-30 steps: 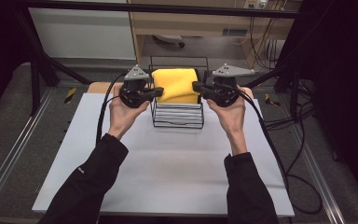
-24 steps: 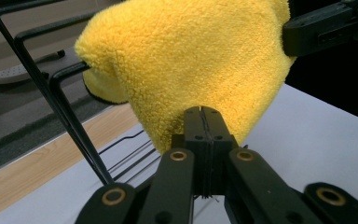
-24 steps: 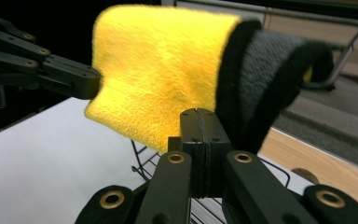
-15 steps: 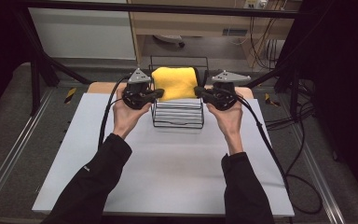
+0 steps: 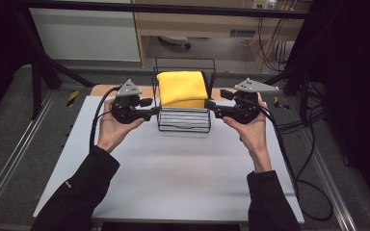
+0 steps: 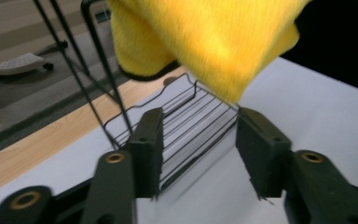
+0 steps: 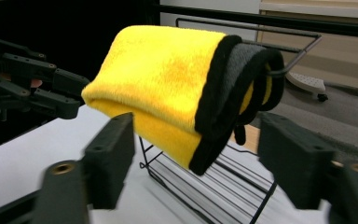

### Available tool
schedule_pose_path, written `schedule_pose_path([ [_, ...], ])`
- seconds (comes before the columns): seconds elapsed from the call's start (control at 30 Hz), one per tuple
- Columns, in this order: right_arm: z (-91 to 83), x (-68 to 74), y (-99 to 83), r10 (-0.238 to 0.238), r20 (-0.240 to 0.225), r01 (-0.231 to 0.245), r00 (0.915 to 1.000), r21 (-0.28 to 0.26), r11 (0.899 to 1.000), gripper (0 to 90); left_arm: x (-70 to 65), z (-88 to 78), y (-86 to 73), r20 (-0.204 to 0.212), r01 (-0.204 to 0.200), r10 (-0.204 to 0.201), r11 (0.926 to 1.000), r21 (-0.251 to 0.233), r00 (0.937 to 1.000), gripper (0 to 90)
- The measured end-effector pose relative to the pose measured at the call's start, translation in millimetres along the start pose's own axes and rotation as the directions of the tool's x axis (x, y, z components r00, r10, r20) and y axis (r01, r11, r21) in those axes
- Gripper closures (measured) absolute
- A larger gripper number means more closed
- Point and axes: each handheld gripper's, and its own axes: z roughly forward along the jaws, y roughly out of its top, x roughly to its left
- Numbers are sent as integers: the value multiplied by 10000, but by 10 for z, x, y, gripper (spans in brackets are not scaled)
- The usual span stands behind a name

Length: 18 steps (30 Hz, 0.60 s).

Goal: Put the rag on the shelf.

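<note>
A folded yellow towel [image 5: 182,89] with black trim lies draped over the top of a black wire rack [image 5: 183,120] at the back middle of the white table [image 5: 173,178]. My left gripper [image 5: 153,109] sits just left of the rack, pointing at it. Its jaws have just been opening; the left gripper view shows them apart [image 6: 198,135] with the rack's lower wires [image 6: 186,116] beyond them and the towel [image 6: 205,42] above. My right gripper [image 5: 209,107] mirrors it on the rack's right. Its jaws [image 7: 196,140] have also just been opening, clear of the towel's hanging corner [image 7: 163,79].
A wooden strip [image 5: 101,89] runs behind the white board. Black cables [image 5: 289,159] trail off the table's right side. A chair base [image 5: 173,41] stands on the floor behind, and dark frame bars [image 5: 38,72] rise at the back left.
Both grippers have drawn outward from the towel's sides and a little toward me, and their jaws now stand apart. The towel stays on the rack.
</note>
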Motion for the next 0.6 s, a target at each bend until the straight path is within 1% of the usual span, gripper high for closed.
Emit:
schedule_pose_path([
  [0.07, -51, -3, -40, 128, 9, -128, 9999, 65, 9999, 202, 14, -44, -102, 33, 66, -66, 9999, 89, 10000, 436],
  [0.13, -96, -5, -85, 142, 78, -143, 9999, 137, 9998, 154, 26, -86, -204, 18, 92, -93, 9998, 196, 10000, 368],
  [0.23, -144, -12, -161, 143, 65, -145, 9999, 326, 9994, 107, 35, -144, -357, 79, 171, -174, 9990, 403, 9998, 282],
  [0.37, -185, -15, -289, 141, 143, -151, 9998, 678, 9976, 53, 19, -213, -569, 12, 119, -120, 9988, 474, 9999, 173],
  [0.43, -191, -24, -378, 202, 34, -204, 9998, 853, 9961, 24, 6, -241, -680, -15, 164, -164, 9988, 454, 9999, 130],
  [0.47, -191, -29, -425, 269, 61, -274, 9996, 953, 9951, 15, 4, -250, -739, -11, 228, -228, 9988, 424, 9997, 112],
  [0.53, -198, -47, -534, 373, -26, -369, 9993, 1002, 9943, 10, 9, -262, -852, -102, 431, -427, 9979, 488, 9990, 92],
  [0.6, -196, -68, -653, 580, -67, -570, 9983, 1061, 9927, 6, 19, -276, -964, -207, 608, -597, 9968, 525, 9980, 77],
])
